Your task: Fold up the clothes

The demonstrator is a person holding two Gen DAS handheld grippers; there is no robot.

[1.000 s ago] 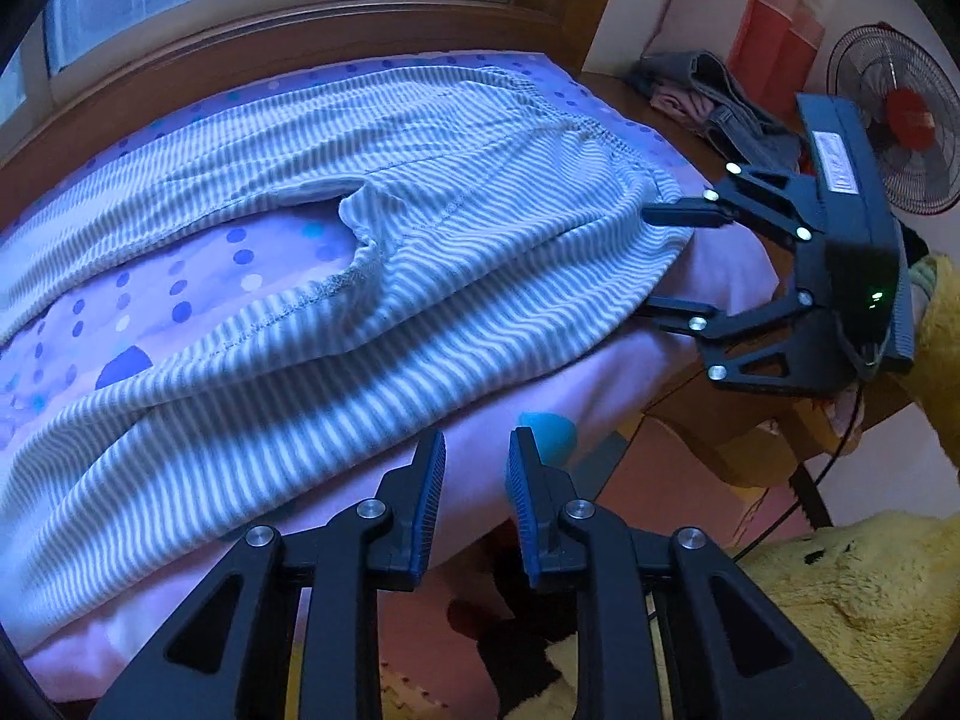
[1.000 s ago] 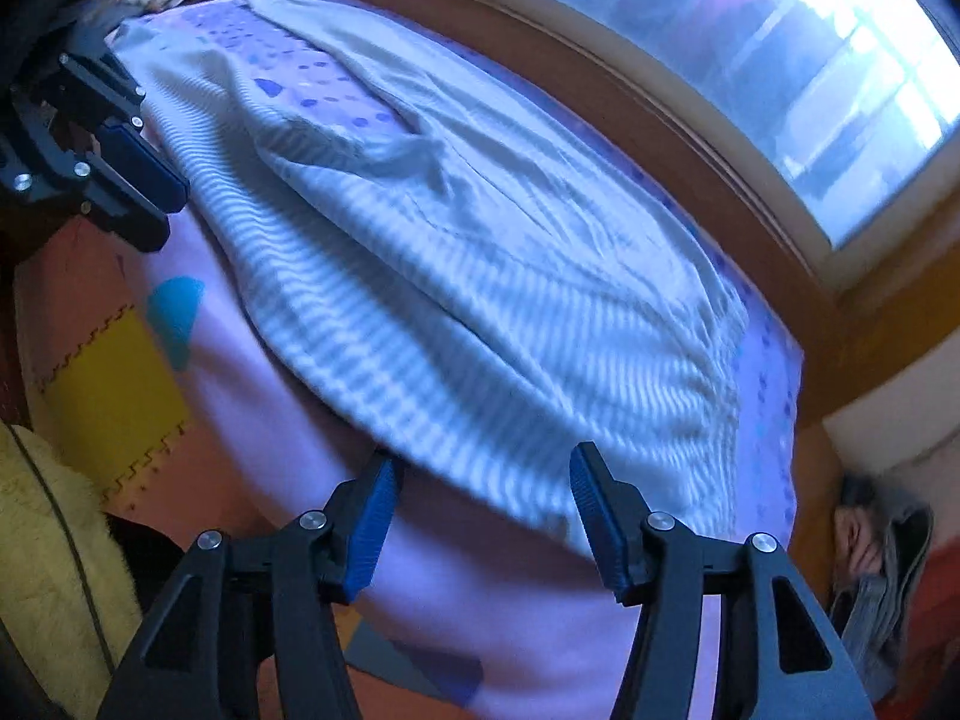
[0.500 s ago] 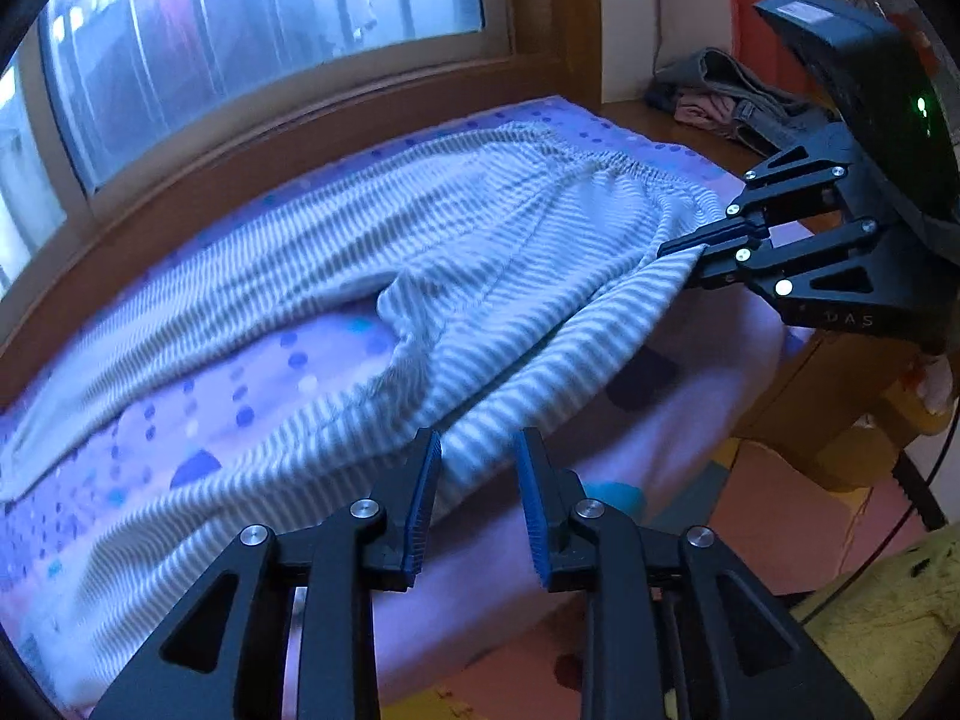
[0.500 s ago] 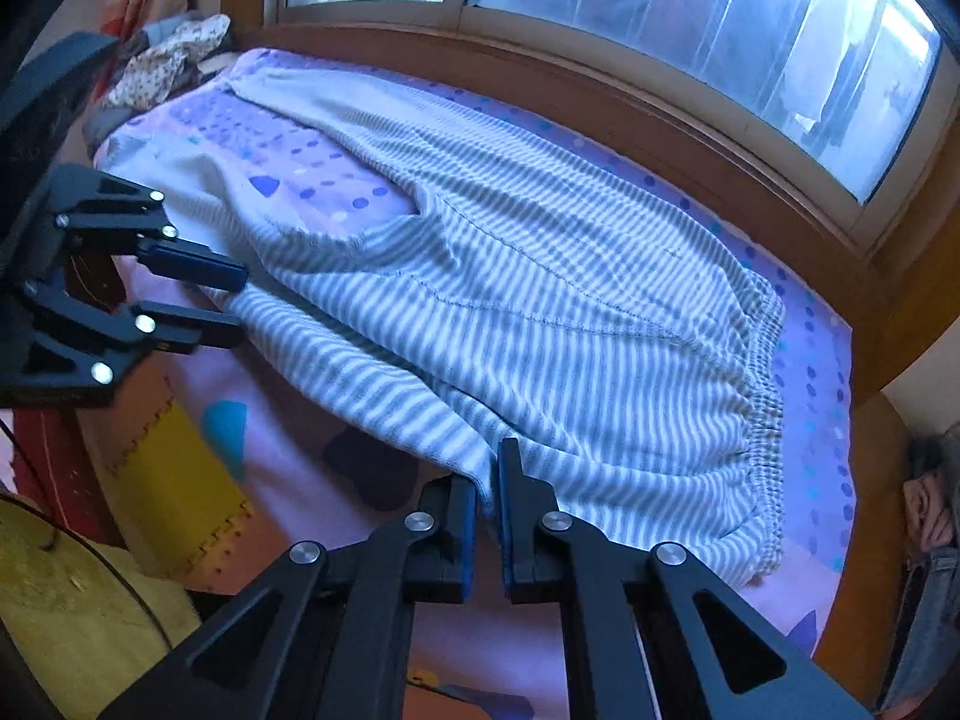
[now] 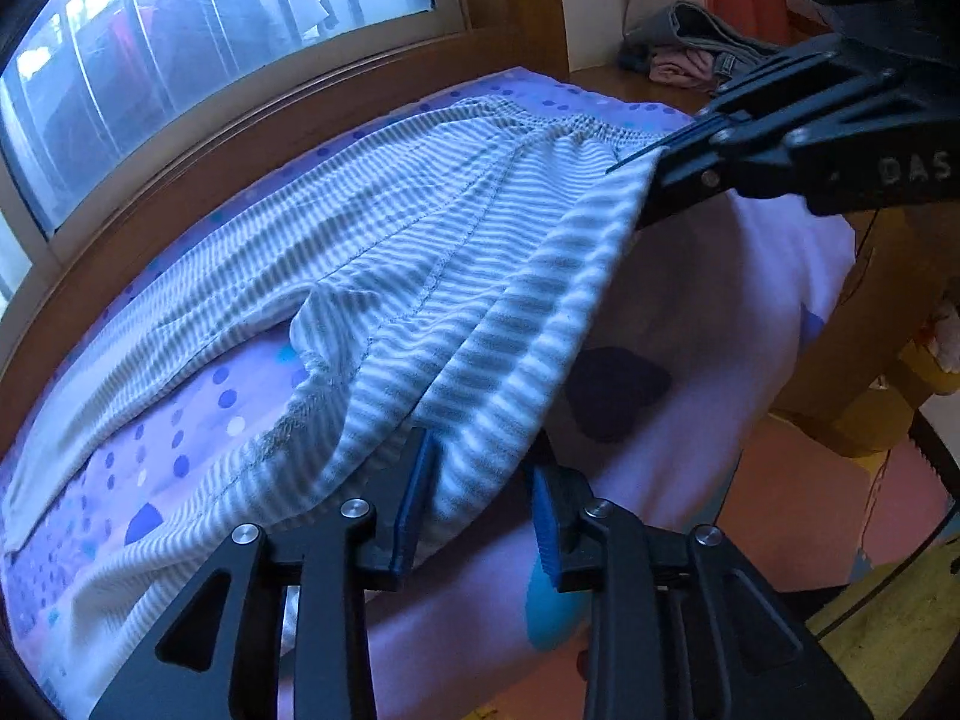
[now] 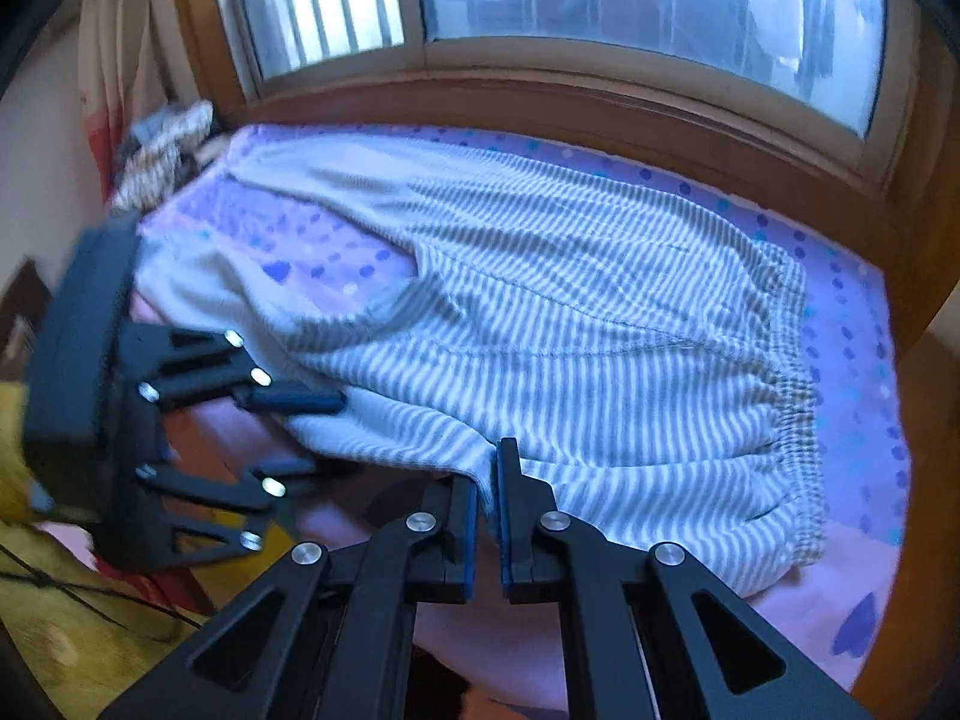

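Grey-and-white striped trousers [image 5: 420, 240] lie spread on a purple dotted bed sheet [image 5: 198, 420], waistband to the right. My right gripper [image 6: 489, 504] is shut on the near side edge of the trousers [image 6: 600, 330] close to the waistband and holds that edge raised off the bed. In the left wrist view the right gripper [image 5: 654, 180] pinches the cloth at upper right. My left gripper [image 5: 480, 510] is at the near edge further down the leg. Its jaws are opening, with a hanging fold of cloth between the pads but not pressed. The right wrist view has the left gripper [image 6: 324, 435] at the left.
A wood-framed window [image 6: 600, 12] runs behind the bed. Crumpled clothes [image 5: 690, 42] sit on a wooden ledge at the waistband end. Another cloth heap [image 6: 168, 138] lies at the leg end. Below the bed's near side are coloured floor mats [image 5: 828, 510] and a yellow plush [image 5: 888, 630].
The right gripper closed on the trousers' near edge and lifted it. The left gripper moved in to the same edge, and its jaws widened around the hanging cloth.
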